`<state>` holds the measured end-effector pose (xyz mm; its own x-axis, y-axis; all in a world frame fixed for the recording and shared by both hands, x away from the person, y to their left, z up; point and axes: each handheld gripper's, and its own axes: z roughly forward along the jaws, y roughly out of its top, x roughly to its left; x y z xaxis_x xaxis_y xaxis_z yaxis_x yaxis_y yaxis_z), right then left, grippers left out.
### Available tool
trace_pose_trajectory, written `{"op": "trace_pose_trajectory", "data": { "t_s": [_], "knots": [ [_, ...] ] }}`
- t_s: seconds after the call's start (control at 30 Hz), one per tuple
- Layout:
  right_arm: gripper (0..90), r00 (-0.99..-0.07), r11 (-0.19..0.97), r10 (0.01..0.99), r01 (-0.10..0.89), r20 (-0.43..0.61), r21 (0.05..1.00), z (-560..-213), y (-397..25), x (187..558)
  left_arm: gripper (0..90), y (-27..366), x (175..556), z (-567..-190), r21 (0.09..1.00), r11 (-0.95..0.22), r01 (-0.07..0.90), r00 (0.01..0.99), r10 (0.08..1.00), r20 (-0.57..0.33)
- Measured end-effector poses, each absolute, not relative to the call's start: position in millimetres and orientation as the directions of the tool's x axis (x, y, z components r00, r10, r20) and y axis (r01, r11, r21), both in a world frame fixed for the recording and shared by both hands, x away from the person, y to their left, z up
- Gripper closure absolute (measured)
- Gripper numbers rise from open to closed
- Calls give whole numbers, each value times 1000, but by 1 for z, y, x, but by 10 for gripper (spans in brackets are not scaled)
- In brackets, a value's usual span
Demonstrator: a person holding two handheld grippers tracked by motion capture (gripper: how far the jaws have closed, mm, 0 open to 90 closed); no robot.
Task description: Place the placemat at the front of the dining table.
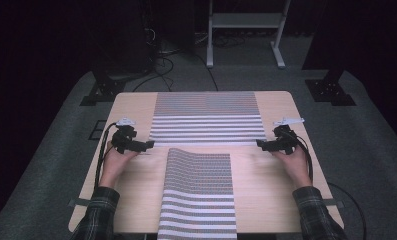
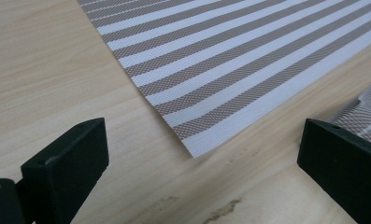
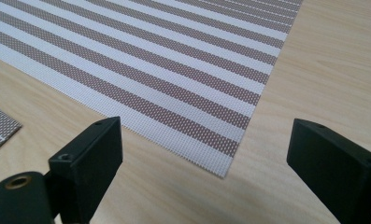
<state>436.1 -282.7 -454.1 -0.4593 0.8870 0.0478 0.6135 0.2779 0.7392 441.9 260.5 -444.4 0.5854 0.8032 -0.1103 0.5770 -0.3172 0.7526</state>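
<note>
Now I hold both grippers, left (image 1: 147, 145) and right (image 1: 260, 144), wide open and empty, at the far placemat's (image 1: 206, 120) near corners, its long axis running left-right.

A striped placemat (image 1: 207, 119) lies flat across the far half of the table, its near edge running side to side; broad brown and white bands fill its near part, finer ones its far part. A second striped mat (image 1: 199, 192) lies lengthwise at the middle of the near edge, overhanging it, its far end lifting slightly just short of the first mat.
</note>
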Motion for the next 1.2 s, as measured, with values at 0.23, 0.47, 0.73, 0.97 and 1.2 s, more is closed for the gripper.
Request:
{"op": "trace_pose_trajectory", "data": {
  "t_s": [0.23, 0.47, 0.73, 0.97, 1.2],
  "knots": [
    [93, -485, 278, 874, 567, 41, 775, -447, -288, 423, 0, 260, 426, -439, 764, -321, 559, 588, 804, -92],
    [93, -486, 278, 873, 563, 40, 779, -443, -292, 411, 0, 256, 413, -436, 763, -334, 553, 606, 790, -93],
    [94, -495, 273, 868, 547, 43, 791, -440, -294, 396, 0, 257, 393, -431, 767, -342, 542, 609, 789, -78],
    [94, -506, 304, 863, 531, 8, 791, -440, -288, 383, 0, 260, 372, -430, 762, -375, 529, 621, 782, -47],
    [94, -519, 312, 855, 518, 3, 796, -440, -289, 365, 0, 270, 353, -432, 767, -367, 526, 616, 787, -46]
  ]
}}
